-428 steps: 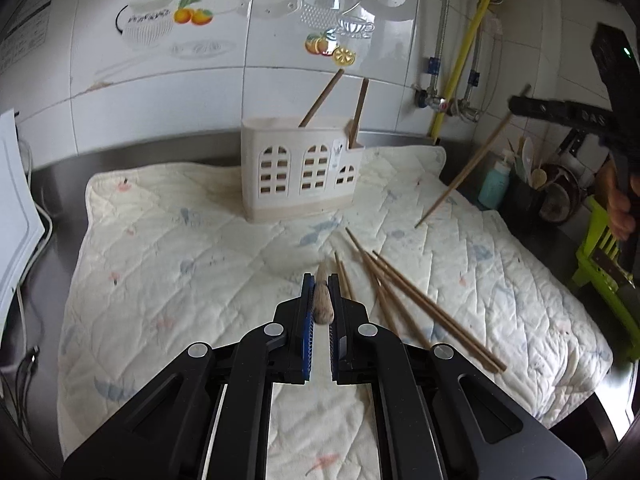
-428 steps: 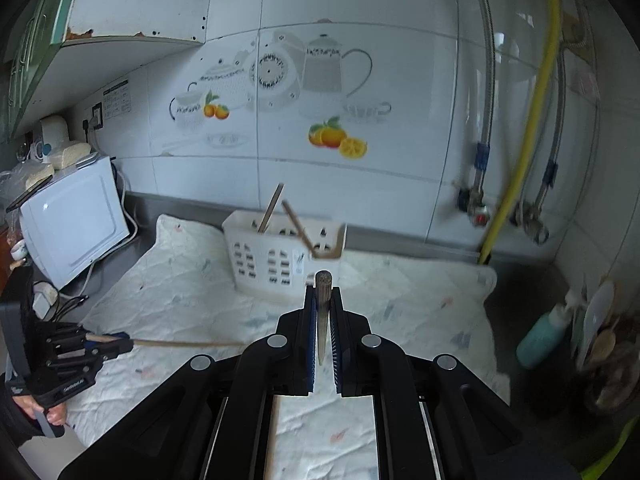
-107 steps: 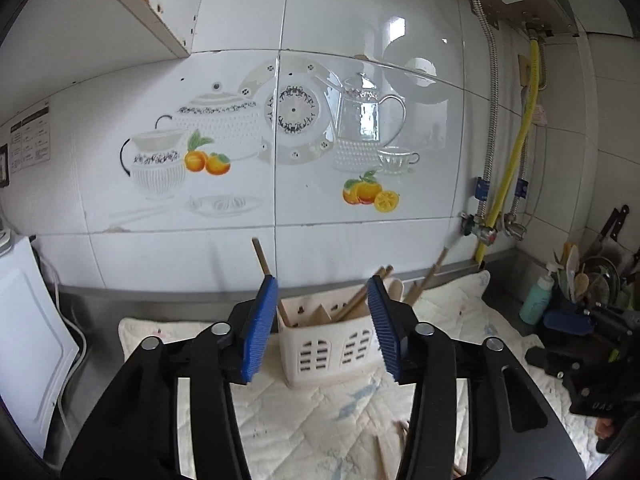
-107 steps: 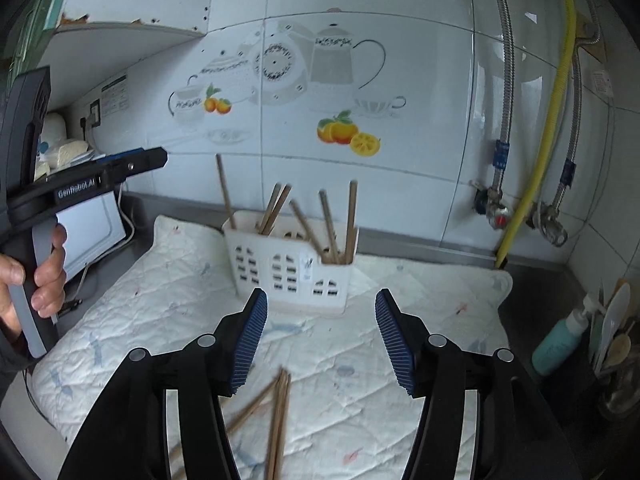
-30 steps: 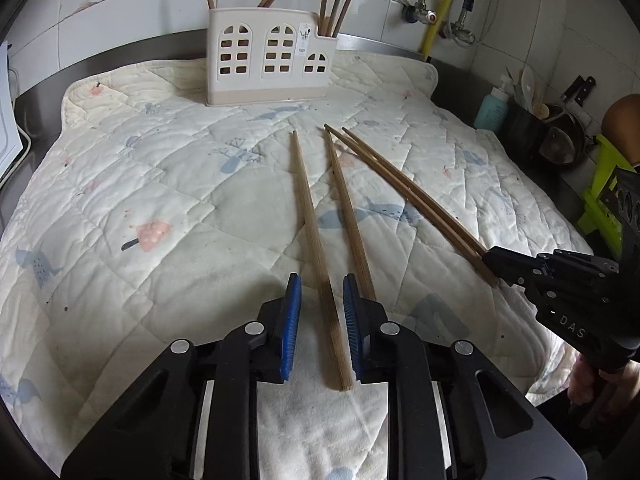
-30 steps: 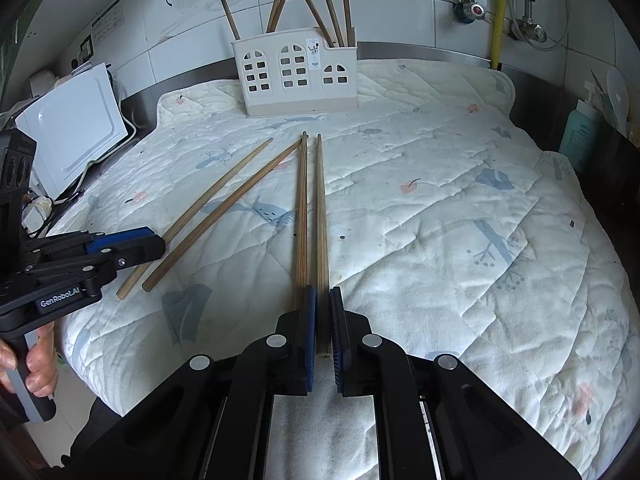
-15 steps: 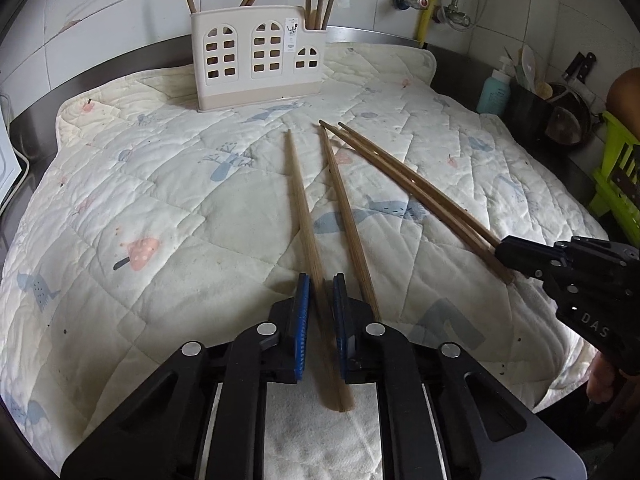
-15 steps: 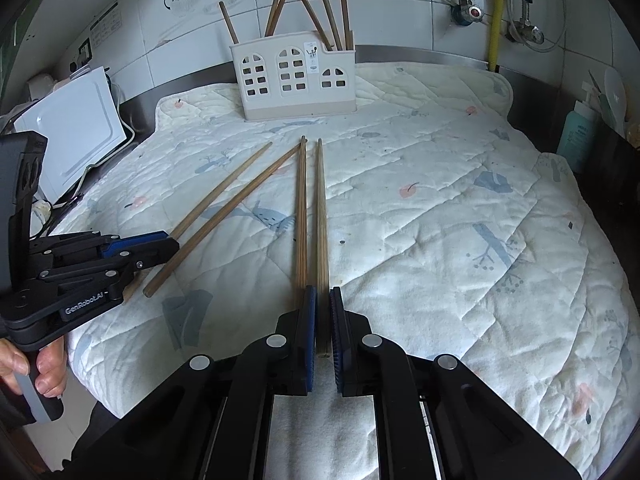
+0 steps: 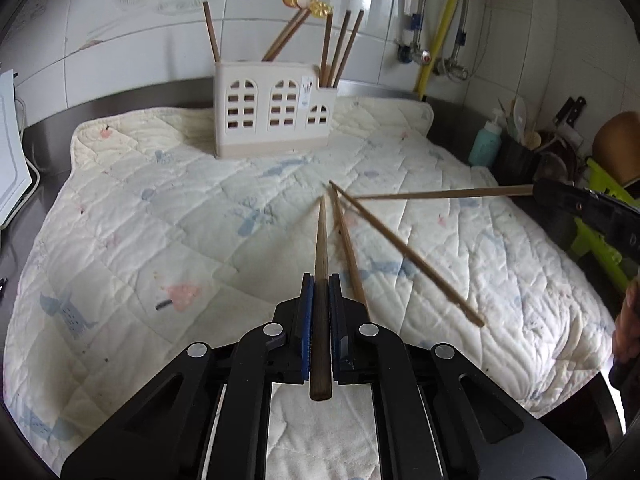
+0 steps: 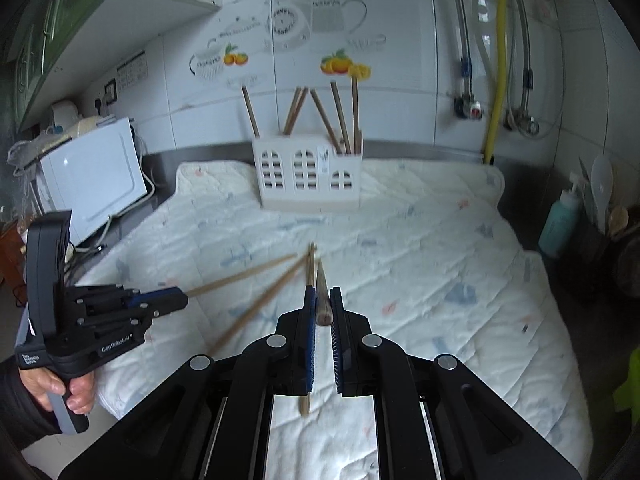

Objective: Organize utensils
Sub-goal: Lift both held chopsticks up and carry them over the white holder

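Left wrist view: the utensil holder [image 9: 276, 114] stands straight ahead of your left gripper [image 9: 320, 312], well apart, across the quilt [image 9: 132, 240]. That gripper is clamped on a chopstick [image 9: 321, 248] whose long axis points at the holder. Your right gripper [image 10: 322, 312] likewise pinches a chopstick [image 10: 322, 296], aimed forward.

A home kitchen: white wall tiles [image 10: 400, 120] printed with teapots and fruit, a steel counter [image 9: 120, 98], a yellow gas hose [image 10: 498, 60] far right, a white microwave [image 10: 92, 176] left, ladles and knives [image 9: 560, 128] right.
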### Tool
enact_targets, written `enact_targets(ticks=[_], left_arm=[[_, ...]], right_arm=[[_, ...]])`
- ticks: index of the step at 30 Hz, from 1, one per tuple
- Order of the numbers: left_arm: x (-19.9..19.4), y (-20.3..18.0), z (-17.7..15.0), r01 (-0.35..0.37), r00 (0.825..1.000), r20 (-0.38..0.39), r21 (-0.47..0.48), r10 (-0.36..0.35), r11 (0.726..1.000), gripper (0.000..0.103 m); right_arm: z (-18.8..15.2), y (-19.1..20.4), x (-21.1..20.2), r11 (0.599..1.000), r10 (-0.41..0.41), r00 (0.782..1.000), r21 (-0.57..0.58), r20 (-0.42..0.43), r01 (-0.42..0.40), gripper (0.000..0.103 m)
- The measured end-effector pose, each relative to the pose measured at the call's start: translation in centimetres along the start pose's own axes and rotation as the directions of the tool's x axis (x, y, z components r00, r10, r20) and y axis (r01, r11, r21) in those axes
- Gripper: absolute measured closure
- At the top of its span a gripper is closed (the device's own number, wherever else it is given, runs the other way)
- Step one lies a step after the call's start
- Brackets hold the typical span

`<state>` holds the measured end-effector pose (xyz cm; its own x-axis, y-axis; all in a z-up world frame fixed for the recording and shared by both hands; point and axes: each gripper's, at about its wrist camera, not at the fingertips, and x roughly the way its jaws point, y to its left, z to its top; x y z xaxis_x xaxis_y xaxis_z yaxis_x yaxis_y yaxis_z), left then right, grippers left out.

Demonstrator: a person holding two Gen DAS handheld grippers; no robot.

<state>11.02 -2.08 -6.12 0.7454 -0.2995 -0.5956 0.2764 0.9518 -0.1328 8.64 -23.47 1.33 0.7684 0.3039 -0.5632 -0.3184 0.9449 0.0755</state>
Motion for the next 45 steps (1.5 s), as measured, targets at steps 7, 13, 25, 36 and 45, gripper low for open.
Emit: enact_targets(ticks=[7,13,25,36,45], left_arm=[[-1.8,1.1,2.2,0.012,0.998,0.066,-0.012,-0.011,1.000,0.098],[-2.6,1.7,4.7,-0.005,0.994,0.108,0.013,0.004,1.000,0.098],[-3.5,2.3,9.6,-0.022,0.984,0.180,0.049,0.013,0.999,0.098],[-4.0,2.8,14.5,-0.069,0.968,0.248,0.086,0.045,0.994,0.098],[-4.9,2.7,19.1,-0.099,0.941,0.332,0.107,0.058,0.989,0.098]], right_arm=[[5.0,-0.5,-0.5,0.999,0.024,0.999,-0.028,0.038,-0.023,0.096],[8.6,-0.6,-0.7,0.998,0.033,0.997,-0.055,0.065,-0.030,0.096],[14.9,-1.0,0.7,0.996,-0.004,0.993,-0.088,0.121,0.015,0.096],[21.9,-1.1,3.7,0.997,0.002,0.980,-0.080,0.199,0.014,0.096],[23.0,-0.1,7.4,0.988,-0.019,0.981,-0.144,0.193,0.048,0.096]])
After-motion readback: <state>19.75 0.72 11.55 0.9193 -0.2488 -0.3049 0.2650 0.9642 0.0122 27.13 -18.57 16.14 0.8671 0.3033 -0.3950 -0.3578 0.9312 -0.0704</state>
